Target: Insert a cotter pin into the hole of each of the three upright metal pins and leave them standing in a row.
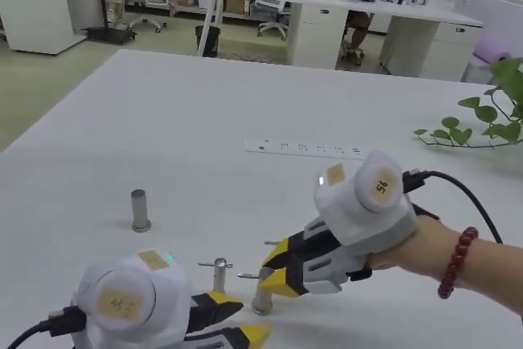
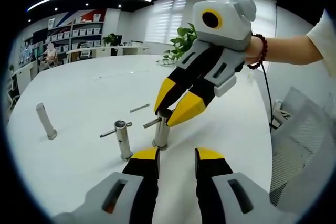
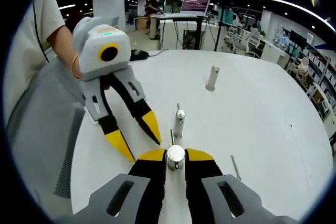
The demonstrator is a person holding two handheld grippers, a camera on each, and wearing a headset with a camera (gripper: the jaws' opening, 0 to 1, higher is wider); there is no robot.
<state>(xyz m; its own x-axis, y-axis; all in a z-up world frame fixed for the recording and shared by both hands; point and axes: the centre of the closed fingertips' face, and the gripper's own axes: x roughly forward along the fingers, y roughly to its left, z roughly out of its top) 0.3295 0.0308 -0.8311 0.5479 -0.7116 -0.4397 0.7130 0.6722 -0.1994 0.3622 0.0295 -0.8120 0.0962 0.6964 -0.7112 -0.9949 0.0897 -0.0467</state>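
Note:
Three upright metal pins stand on the white table (image 1: 204, 120). The far pin (image 1: 140, 210) (image 2: 45, 121) (image 3: 212, 78) is bare. A cotter pin (image 1: 212, 265) crosses the middle pin (image 1: 219, 277) (image 2: 124, 139) (image 3: 179, 123). My right gripper (image 1: 274, 274) (image 2: 176, 111) (image 3: 175, 157) is shut on the top of the near pin (image 1: 261, 300) (image 2: 161, 135) (image 3: 175, 153), which has a cotter pin (image 1: 248, 275) (image 2: 151, 123) sticking out to the side. My left gripper (image 1: 245, 320) (image 2: 176, 156) (image 3: 142, 142) stands open just beside it, holding nothing. A loose cotter pin (image 1: 273, 243) (image 2: 139, 108) (image 3: 235, 167) lies on the table.
A white power strip (image 1: 306, 149) lies across the middle of the table. A leafy plant (image 1: 490, 112) reaches in at the right edge. Desks, chairs and shelves stand beyond the table's far edge.

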